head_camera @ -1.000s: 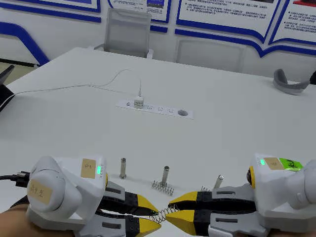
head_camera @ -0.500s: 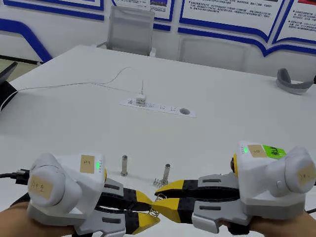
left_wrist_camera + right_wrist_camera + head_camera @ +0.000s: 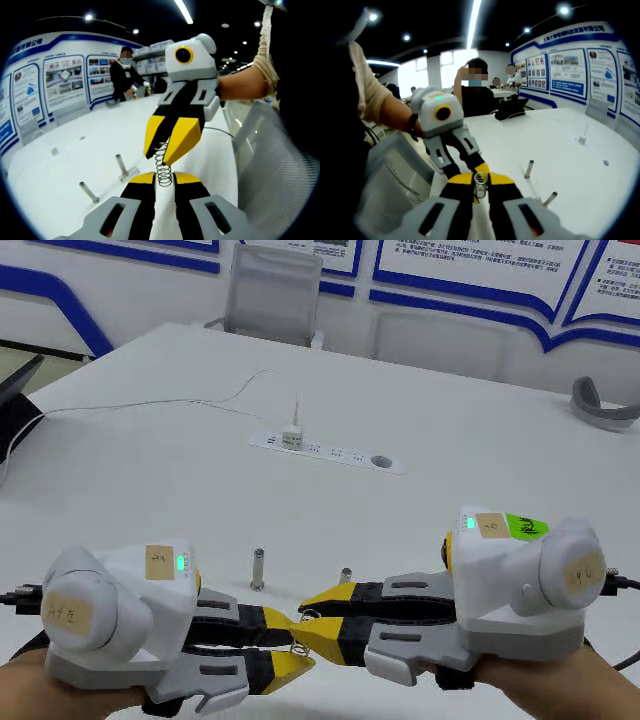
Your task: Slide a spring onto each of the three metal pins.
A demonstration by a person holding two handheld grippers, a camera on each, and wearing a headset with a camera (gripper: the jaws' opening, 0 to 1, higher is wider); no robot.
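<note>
Handover looking underway over the front edge of the table (image 3: pixel 120 440): the two tongs are meeting tip to tip. The left tongs (image 3: pixel 164 179) are pinching one end of the spring (image 3: pixel 162 165) and the right tongs (image 3: pixel 480 186) are clamping the other end. So the spring is hanging in the air between them, off the table, just in front of the pins. One pin (image 3: pixel 258 568) is standing upright and bare near the front edge. A second pin (image 3: pixel 345 575) is peeking over the right tongs, top looking bare. Loose springs (image 3: pixel 129 173) are lying by the foot of a pin.

Risks, as I'm judging it:
- Both tongs pulling or twisting at once, so the spring is bowing and popping out sideways.
- One side letting go before the other has a firm bite, so the spring is dropping off the table edge.
- The spring ending up tilted in the tongs, so it's missing the pin top.
- A low approach clipping a pin and tipping it over.
- A low approach dragging the loose springs along.
</note>
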